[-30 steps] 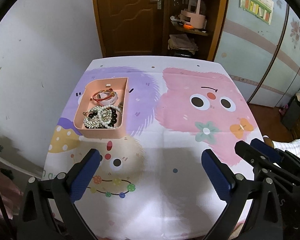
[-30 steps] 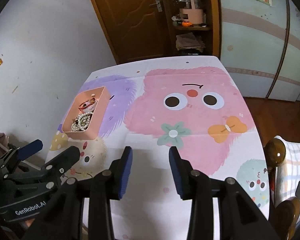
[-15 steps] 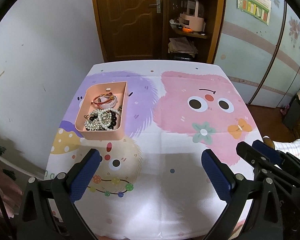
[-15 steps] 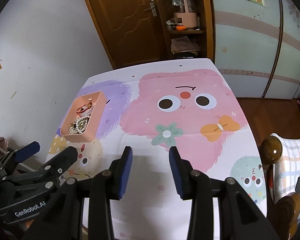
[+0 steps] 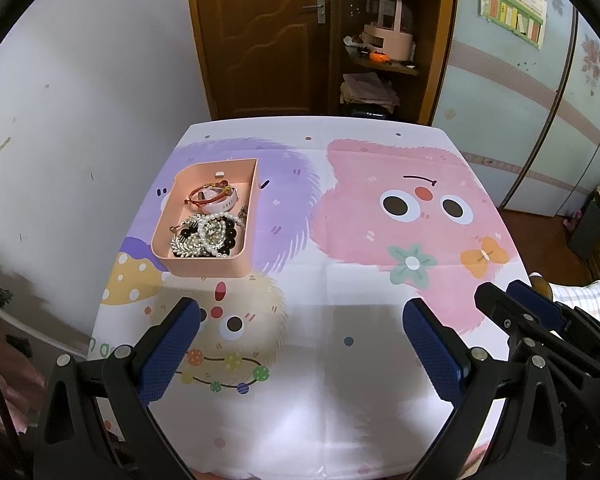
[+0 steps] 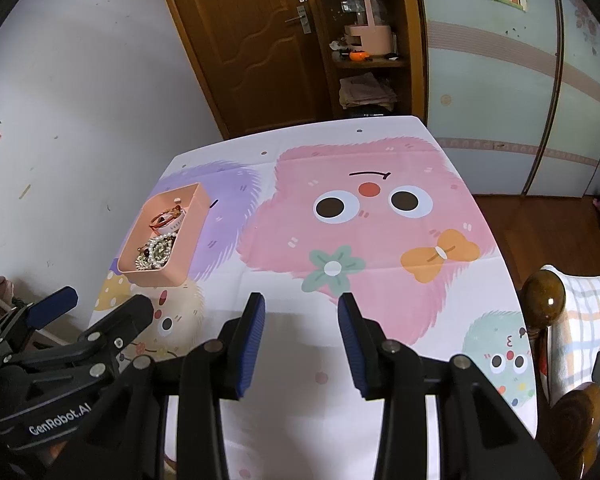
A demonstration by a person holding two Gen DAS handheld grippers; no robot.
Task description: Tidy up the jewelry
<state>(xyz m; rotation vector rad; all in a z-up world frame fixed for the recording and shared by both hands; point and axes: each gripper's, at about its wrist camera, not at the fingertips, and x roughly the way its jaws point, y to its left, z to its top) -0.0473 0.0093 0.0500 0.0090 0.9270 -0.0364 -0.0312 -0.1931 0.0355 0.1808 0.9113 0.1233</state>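
At the left of the tabletop [image 5: 340,400] stands a pink tray [image 5: 204,264] that holds the jewelry [image 5: 206,232]. The left tool [image 5: 300,344] hangs above the cloth with its jaws wide apart and empty. The right tool [image 6: 302,340] has its jaws apart, narrower, also empty.

Peach-pink tray [image 5: 204,268], pastel monster-print tablecloth [image 5: 380,320]

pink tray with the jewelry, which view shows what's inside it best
The left wrist view: the pink tray sits closer and is seen from above, so its bracelets and beads separate. The right wrist view shows it smaller, off left, contents bunched.
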